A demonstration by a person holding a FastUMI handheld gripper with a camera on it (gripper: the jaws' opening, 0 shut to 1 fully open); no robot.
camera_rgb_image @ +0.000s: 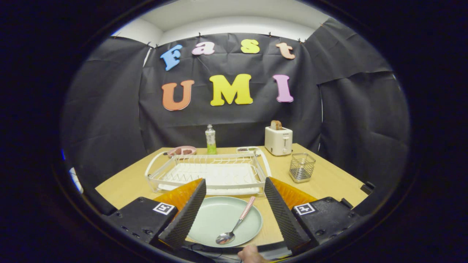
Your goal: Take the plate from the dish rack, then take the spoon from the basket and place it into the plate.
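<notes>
The gripper (234, 182) is seen with its fingers spread wide apart and nothing held between them. Between the fingers, on the wooden table (329, 179), a pale green plate (212, 219) is set flat. A spoon (236, 226) is laid in the plate, its bowl at about 6 o'clock on the plate and its pink patterned handle pointed toward 1 o'clock, the handle end reaching over the rim. Just beyond the plate, at 12 o'clock from it, a white dish rack (208, 173) is placed, with no dishes seen in it. A wire basket (302, 167) is stood at about 2 o'clock from the plate, right of the rack and apart from it. Farther back, a toaster (278, 140) with bread (276, 125) in its slot is found at 1 o'clock, a bottle (210, 139) at 12 o'clock, and a pink dish (182, 150) at 11 o'clock behind the rack. A fingertip (251, 254) is glimpsed below the plate.
</notes>
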